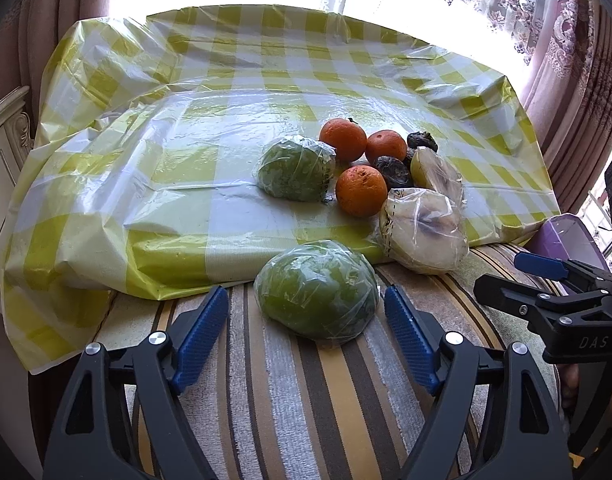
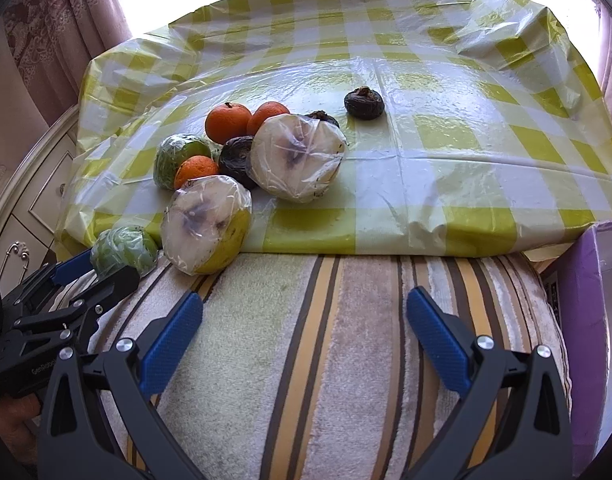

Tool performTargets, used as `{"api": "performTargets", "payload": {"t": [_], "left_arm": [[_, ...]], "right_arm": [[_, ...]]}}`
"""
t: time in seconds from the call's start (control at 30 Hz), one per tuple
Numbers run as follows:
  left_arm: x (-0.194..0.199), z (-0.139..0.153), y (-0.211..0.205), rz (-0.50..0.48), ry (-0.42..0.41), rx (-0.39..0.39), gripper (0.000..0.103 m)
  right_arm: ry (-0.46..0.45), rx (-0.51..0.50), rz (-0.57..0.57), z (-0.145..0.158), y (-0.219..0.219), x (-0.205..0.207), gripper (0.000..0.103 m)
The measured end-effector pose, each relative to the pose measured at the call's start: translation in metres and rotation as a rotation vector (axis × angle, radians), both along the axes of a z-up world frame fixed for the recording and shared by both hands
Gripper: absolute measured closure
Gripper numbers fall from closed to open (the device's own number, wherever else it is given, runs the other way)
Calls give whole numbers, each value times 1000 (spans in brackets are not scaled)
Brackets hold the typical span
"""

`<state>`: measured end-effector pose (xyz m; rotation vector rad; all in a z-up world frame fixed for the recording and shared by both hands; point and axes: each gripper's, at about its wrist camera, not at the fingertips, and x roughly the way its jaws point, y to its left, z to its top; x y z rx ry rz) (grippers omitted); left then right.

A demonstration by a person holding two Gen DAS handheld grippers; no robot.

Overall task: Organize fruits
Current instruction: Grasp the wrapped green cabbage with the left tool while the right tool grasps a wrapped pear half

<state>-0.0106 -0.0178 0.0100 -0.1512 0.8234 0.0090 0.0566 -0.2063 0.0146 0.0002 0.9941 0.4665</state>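
Note:
My left gripper [image 1: 306,312] is open, its blue pads on either side of a plastic-wrapped green fruit [image 1: 315,290] lying on the striped towel; whether they touch it I cannot tell. It also shows in the right wrist view [image 2: 124,249]. A second wrapped green fruit [image 1: 296,170], three oranges [image 1: 361,191], dark wrinkled fruits [image 1: 393,170] and two wrapped pale cut fruits [image 1: 423,232] cluster on the yellow-checked cloth. One dark fruit [image 2: 364,103] sits apart. My right gripper [image 2: 304,320] is open and empty over the towel, right of the pile.
The striped towel [image 2: 325,360] covers the near surface; the yellow-checked plastic cloth [image 1: 186,152] covers a raised pad behind it. A purple box [image 2: 581,320] stands at the right. A white cabinet [image 1: 2,152] is at the left. Curtains and a bright window lie behind.

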Motion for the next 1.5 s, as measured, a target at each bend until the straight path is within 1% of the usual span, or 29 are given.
{"api": "performTargets", "payload": {"t": [0.07,0.1,0.2,0.3,0.43,0.57,0.63,0.7,0.8,0.9,1.0,1.07,1.1,1.17,1.23,1.33,1.37,1.4,1.43,1.5], "left_arm": [[3,0,-4,-11,12,16,31],[5,0,-4,-11,19,22,31],[8,0,-5,-28,24,22,37],[9,0,-8,-33,31,42,38],[7,-1,-5,-29,21,24,39],[5,-1,-4,-10,10,25,40],[3,-1,-2,7,5,21,40],[2,-1,2,24,-1,8,40],[0,-1,6,42,-6,-5,40],[-2,-1,10,64,-17,-14,40],[-5,0,15,86,-28,-32,40],[-6,0,18,100,-34,-40,40],[-7,0,19,107,-37,-42,40],[-7,0,21,113,-40,-48,40],[-8,0,23,124,-41,-51,41],[-10,-1,28,135,-47,-82,41],[-10,-1,29,142,-49,-83,41],[-11,0,30,148,-52,-83,41],[-11,0,30,155,-55,-84,41],[-13,0,33,173,-62,-92,41]], "right_arm": [[15,24,6,0,-2,0,1],[16,25,9,0,-2,1,1],[-9,10,-5,0,2,-2,1],[-28,20,-10,-1,0,-5,1],[-35,19,-2,2,-1,-6,1],[-35,15,-7,4,3,-6,1],[-42,-10,-9,5,8,-8,1],[-51,-65,10,5,17,-9,1],[-95,-171,62,5,34,-14,1],[-144,-206,63,6,40,-19,1],[-147,-207,66,7,41,-18,1],[-163,-217,94,8,47,-18,1],[-176,-212,109,9,50,-19,1],[-197,-168,159,11,54,-21,1],[-210,-172,197,12,63,-21,3],[-210,-167,204,13,68,-16,3],[-207,-164,201,13,69,-14,4],[-202,-163,202,13,71,-11,8],[-198,-165,209,12,73,-10,16],[-201,-175,230,11,79,-9,21]]}}
